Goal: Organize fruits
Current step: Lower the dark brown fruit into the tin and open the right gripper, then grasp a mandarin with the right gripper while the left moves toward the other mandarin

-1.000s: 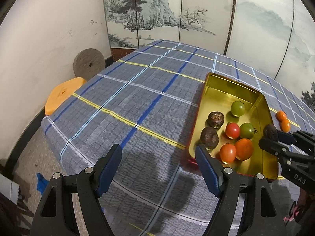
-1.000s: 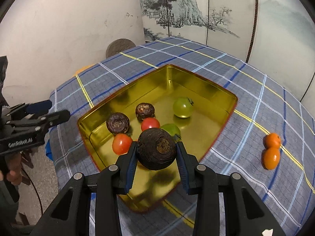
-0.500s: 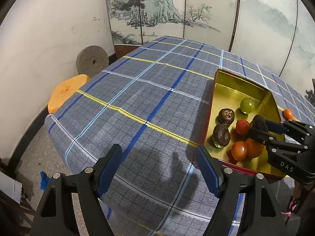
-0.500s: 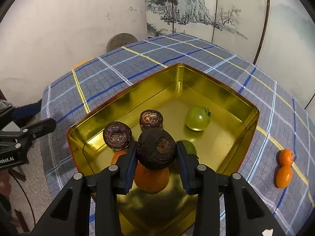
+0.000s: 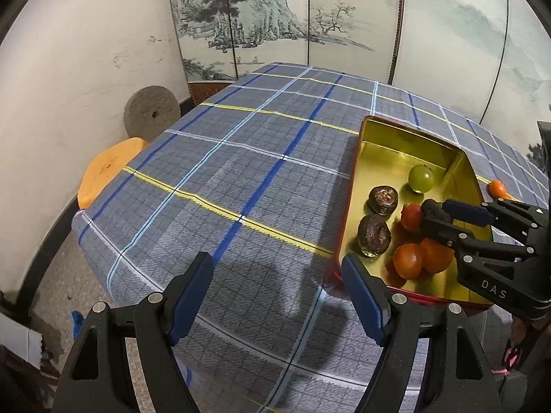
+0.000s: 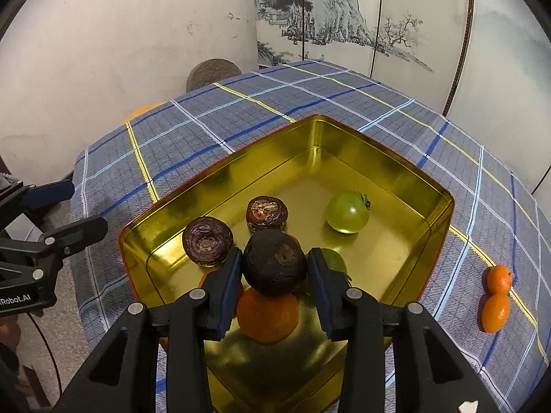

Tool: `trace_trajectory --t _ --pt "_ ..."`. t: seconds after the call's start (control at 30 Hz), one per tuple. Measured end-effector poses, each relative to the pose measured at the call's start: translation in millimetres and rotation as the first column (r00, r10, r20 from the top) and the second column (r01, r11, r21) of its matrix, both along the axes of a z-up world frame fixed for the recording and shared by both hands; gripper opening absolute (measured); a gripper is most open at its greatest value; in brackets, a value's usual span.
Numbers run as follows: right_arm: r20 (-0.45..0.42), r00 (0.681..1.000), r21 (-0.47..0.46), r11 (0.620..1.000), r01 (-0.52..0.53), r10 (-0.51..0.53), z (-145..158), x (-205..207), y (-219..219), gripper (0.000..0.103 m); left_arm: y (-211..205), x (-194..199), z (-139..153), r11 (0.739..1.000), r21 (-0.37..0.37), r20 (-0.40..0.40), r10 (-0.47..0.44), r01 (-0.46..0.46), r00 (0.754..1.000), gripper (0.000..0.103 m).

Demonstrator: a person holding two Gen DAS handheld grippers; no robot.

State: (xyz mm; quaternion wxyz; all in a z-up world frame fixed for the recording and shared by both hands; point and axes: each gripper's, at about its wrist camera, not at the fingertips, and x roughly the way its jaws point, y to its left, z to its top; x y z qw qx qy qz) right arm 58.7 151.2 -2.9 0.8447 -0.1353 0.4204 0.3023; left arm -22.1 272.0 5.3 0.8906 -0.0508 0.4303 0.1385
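My right gripper (image 6: 273,268) is shut on a dark brown round fruit (image 6: 274,261) and holds it over the gold tray (image 6: 396,158), above an orange fruit (image 6: 267,315). The tray holds two dark wrinkled fruits (image 6: 207,241), a green tomato (image 6: 347,212) and more red and green ones partly hidden. Two small oranges (image 6: 496,297) lie on the cloth to the right. My left gripper (image 5: 277,292) is open and empty, above the cloth just left of the tray (image 5: 347,206). The right gripper (image 5: 437,216) shows there over the tray.
The table wears a blue plaid cloth (image 5: 241,172). An orange stool (image 5: 106,168) and a grey stone disc (image 5: 152,112) stand at the left by the white wall. A painted folding screen (image 5: 310,17) stands behind the table.
My right gripper has moved forward with the dark fruit, further in over the tray. The left gripper has drifted back and left, so the tray sits further right in its view.
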Motion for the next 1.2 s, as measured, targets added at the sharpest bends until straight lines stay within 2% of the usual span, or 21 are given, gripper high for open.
trace_trajectory --t 0.3,0.7,0.93,1.2 --pt "-0.002 1.000 0.011 1.000 -0.001 0.001 1 -2 -1 0.042 -10 3 3 1.000 0.001 0.004 -0.026 0.026 1.000 0.077" --pt "0.004 0.999 0.085 0.996 0.040 -0.041 15 -15 -25 0.045 -31 8 6 0.997 -0.009 0.013 -0.071 0.071 0.997 0.077" --pt "0.038 0.989 0.098 0.985 0.140 -0.144 26 -13 -69 0.046 -39 11 12 0.996 -0.014 0.026 -0.088 0.088 0.996 0.077" --pt "0.041 0.941 0.070 0.941 0.331 -0.335 20 8 -151 0.046 -57 22 14 0.992 -0.016 0.023 -0.124 0.125 0.992 0.077"
